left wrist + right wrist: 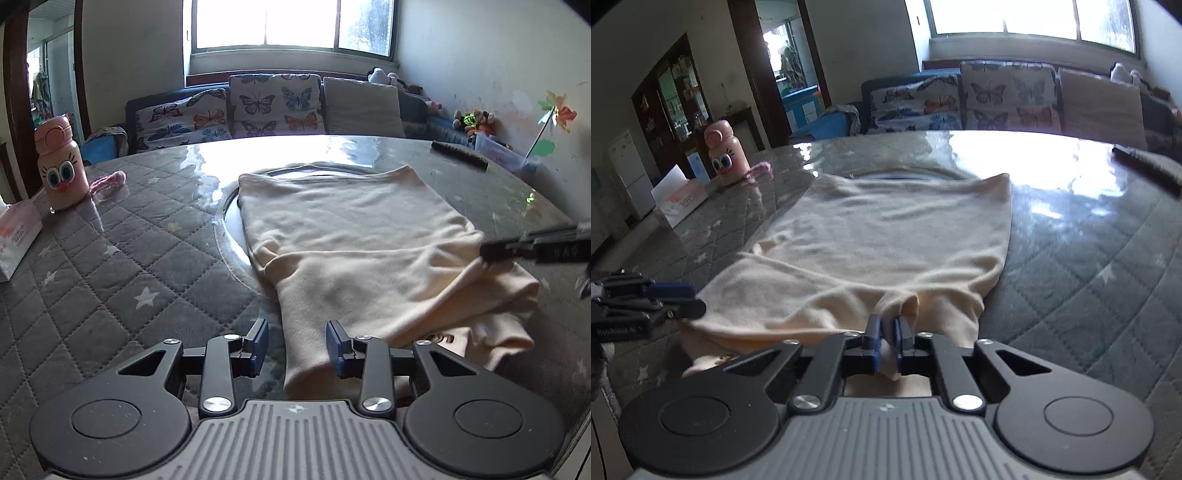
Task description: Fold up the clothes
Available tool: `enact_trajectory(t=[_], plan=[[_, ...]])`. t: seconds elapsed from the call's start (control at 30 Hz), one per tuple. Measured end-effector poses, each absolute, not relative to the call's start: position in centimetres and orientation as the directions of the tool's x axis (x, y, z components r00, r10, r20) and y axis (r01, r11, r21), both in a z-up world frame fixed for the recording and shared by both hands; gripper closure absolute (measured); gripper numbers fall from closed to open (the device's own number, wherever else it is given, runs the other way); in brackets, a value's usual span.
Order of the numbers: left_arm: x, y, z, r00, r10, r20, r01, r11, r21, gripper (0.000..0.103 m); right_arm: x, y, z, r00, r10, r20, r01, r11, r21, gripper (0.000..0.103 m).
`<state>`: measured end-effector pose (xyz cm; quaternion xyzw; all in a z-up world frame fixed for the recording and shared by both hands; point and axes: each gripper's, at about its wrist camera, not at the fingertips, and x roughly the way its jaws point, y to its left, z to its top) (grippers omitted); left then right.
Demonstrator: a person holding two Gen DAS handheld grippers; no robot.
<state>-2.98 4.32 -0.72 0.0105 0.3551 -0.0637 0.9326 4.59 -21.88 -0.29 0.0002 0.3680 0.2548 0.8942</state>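
Note:
A cream garment (354, 236) lies partly folded on the quilted table (122, 266), its near part doubled over. My left gripper (297, 345) is open at the garment's near left edge, and cloth lies between its blue pads (334, 349) without being pinched. My right gripper (888, 332) is shut on a bunched fold at the garment's (886, 229) near edge. From the left wrist view, the right gripper (495, 253) shows at the cloth's right side. The left gripper (677, 299) appears at the left edge of the right wrist view, beside the cloth's corner.
A pink cartoon bottle (61, 166) with a pink strap (109, 181) and a tissue box (16, 232) stand at the table's left. A black bar-shaped object (460, 155) lies far right. A round glass turntable (231, 218) sits under the garment. A sofa with butterfly cushions (273, 103) is behind.

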Motion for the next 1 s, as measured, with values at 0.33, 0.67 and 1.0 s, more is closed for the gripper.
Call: enact_trajectory(t=[0.33, 0.67, 1.0], plan=[[-2.9, 4.3, 0.6, 0.764, -0.104, -0.637, 0.15, 0.989, 0.019, 0.065, 4.0, -23.6, 0.3, 0.609, 0.413, -0.677, -0.451, 0.883, 0.132, 0.087], [0.3, 0.4, 0.3, 0.75, -0.185, -0.635, 0.257, 0.966, 0.023, 0.066, 6.3, -21.8, -0.1, 0.62, 0.437, -0.651, -0.489, 0.865, 0.114, 0.084], [0.3, 0.7, -1.2, 0.724, -0.183, -0.666, 0.287, 0.957, 0.049, 0.065, 6.9, -21.2, 0.1, 0.644, 0.409, -0.647, -0.525, 0.851, 0.015, 0.086]])
